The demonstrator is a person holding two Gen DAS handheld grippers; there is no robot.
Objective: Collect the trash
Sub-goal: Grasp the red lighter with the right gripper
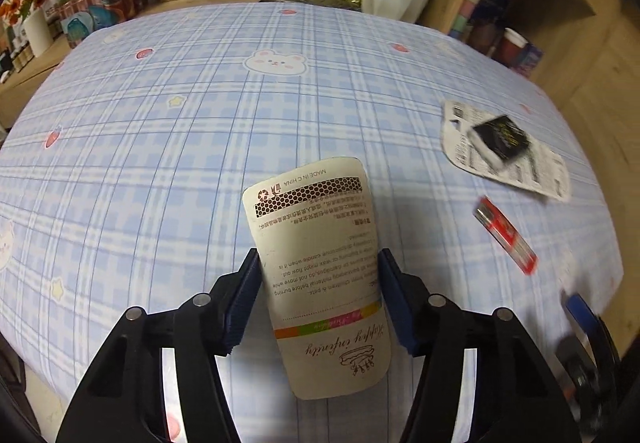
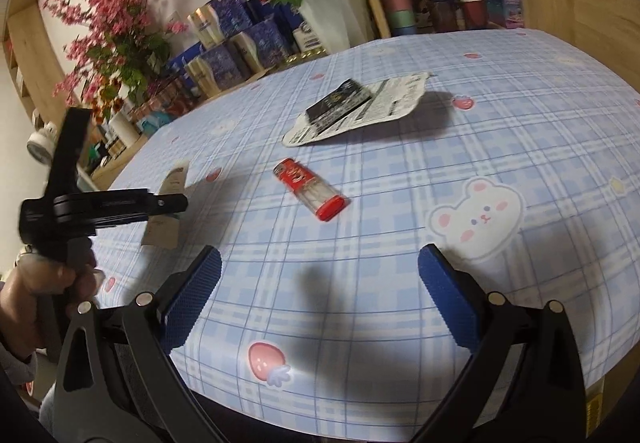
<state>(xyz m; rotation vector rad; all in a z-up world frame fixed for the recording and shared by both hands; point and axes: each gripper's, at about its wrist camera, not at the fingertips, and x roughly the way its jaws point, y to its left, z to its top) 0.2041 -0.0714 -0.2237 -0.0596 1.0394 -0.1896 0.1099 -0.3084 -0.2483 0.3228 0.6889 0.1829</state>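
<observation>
Cream-coloured card [image 1: 320, 275], stiff, with rounded corners and printed text, sits between the ribbed blue pads [image 1: 244, 303] of the left gripper [image 1: 318, 299]. Both pads press against its long edges, so the jaws pinch it; most of the card juts forward past the fingertips, and its decorated end reaches back toward the black arms. In the right wrist view the same card [image 2: 170, 203] shows edge-on and tilted at that gripper's [image 2: 160, 203] tip, with a hand [image 2: 48, 283] on the black handle.

Beyond and to the right of the left gripper, on the glossy plaid tablecloth [image 1: 160, 147] printed with bears and strawberries, lie the other pieces of trash: a slim red and clear plastic lighter [image 1: 505, 235], and farther off a flat printed paper sheet [image 1: 520, 167] with a small black box [image 1: 500, 137] on top of it.

The right gripper [image 2: 320, 299] has its textured blue pads [image 2: 192, 299] spread wide, with nothing between them, over the near edge of the tablecloth [image 2: 400, 243]. Ahead of it lies the lighter [image 2: 310, 189], and beyond that the box [image 2: 340, 103] on the sheet [image 2: 384, 103].
</observation>
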